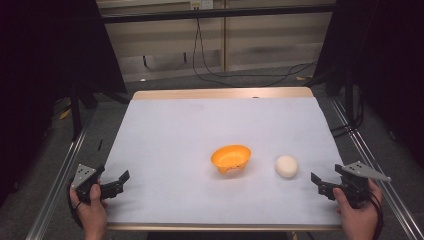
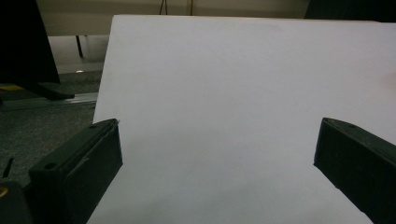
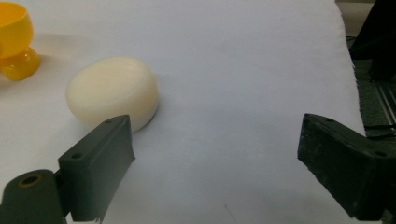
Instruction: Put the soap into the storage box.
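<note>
An orange bowl (image 1: pixel 231 158) stands tilted near the middle of the white table sheet (image 1: pixel 200 125). Just to its right lies a white rounded lump (image 1: pixel 286 166). My right gripper (image 1: pixel 320 186) rests at the table's front right, a short way from the lump. In the right gripper view the right gripper (image 3: pixel 215 144) is open with nothing between its jaws. The lump (image 3: pixel 112 95) lies just beyond the left jaw, and the bowl (image 3: pixel 14 42) sits at the far left edge. My left gripper (image 1: pixel 120 182) sits at the front left corner; in its own view the left gripper (image 2: pixel 219 149) is open over bare sheet.
Metal rails (image 1: pixel 60 175) run along both sides of the table. A wooden strip (image 1: pixel 220 93) edges the far side, with black cables (image 1: pixel 240 75) on the floor behind it. Dark curtains hang left and right.
</note>
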The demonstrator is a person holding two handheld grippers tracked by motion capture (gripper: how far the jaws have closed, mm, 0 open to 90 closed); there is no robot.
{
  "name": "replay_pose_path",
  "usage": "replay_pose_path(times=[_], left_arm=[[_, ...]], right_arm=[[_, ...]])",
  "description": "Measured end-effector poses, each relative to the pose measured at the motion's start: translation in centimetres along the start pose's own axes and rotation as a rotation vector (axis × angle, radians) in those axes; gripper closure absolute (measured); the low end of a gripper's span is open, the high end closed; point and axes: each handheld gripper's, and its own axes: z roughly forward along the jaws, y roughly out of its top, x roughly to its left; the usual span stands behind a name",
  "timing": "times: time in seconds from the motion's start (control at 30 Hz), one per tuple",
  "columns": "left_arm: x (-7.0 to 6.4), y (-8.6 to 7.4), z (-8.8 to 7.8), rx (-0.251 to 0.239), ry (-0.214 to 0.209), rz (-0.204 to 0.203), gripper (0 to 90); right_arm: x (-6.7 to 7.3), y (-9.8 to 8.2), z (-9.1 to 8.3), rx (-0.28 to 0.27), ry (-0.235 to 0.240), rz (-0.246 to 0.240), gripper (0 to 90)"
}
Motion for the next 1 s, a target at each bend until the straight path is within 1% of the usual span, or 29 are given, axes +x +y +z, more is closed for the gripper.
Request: replay_pose_path(times=[0.03,0.1,0.17,0.27,0.3,0.33,0.4,0.6,0.63,0.67,0.7,0.73,0.8,0.87,0.93,0.97,1.0], left_arm=[[0.0,0.0,0.0,0.0,0.0,0.0,0.9],[0.0,0.0,0.0,-0.002,0.001,-0.002,0.9],[0.0,0.0,0.0,-0.001,-0.001,-0.003,0.9],[0.1,0.0,0.0,-0.004,-0.005,-0.006,0.9],[0.1,0.0,0.0,-0.005,-0.005,-0.007,0.9],[0.1,0.0,0.0,-0.005,-0.005,-0.007,0.9],[0.1,0.0,0.0,-0.006,-0.004,-0.007,0.9],[0.1,0.0,0.0,-0.006,-0.005,-0.008,1.0],[0.1,0.0,0.0,-0.006,-0.005,-0.008,0.9],[0.1,0.0,0.0,-0.006,-0.005,-0.008,0.9],[0.1,0.0,0.0,-0.006,-0.005,-0.008,1.0],[0.1,0.0,0.0,-0.006,-0.005,-0.008,0.9],[0.1,0.0,0.0,-0.005,-0.005,-0.008,1.0],[0.1,0.0,0.0,-0.005,-0.006,-0.007,1.0],[0.1,0.0,0.0,-0.005,-0.006,-0.007,1.0],[0.1,0.0,0.0,-0.006,-0.006,-0.008,0.9],[0.1,0.0,0.0,-0.006,-0.006,-0.008,0.9]], right_arm=[[0.0,0.2,0.0,0.005,0.007,0.0,10.3],[-0.1,0.6,0.1,0.027,0.02,-0.016,10.2],[-0.1,0.8,0.3,0.039,-0.001,-0.024,9.5],[-0.1,1.1,0.6,0.094,-0.01,-0.032,7.9],[-0.2,1.2,0.6,0.111,-0.01,-0.031,7.7],[-0.2,1.3,0.6,0.132,-0.008,-0.019,7.0],[-0.3,1.5,0.6,0.157,0.008,-0.007,6.0],[0.0,2.0,0.7,0.226,0.062,-0.024,3.8],[0.0,2.1,0.9,0.245,0.072,-0.025,2.9],[0.0,2.2,1.0,0.265,0.071,-0.029,2.3],[0.1,2.3,1.1,0.283,0.069,-0.041,2.3],[0.2,2.4,1.2,0.303,0.077,-0.037,2.3],[0.3,2.6,1.6,0.332,0.1,-0.054,2.1],[0.6,2.8,1.9,0.371,0.097,-0.07,1.8],[0.8,3.1,2.2,0.388,0.108,-0.08,0.7],[0.9,3.2,2.3,0.397,0.109,-0.074,0.2],[0.9,3.3,2.4,0.408,0.124,-0.063,0.2]])
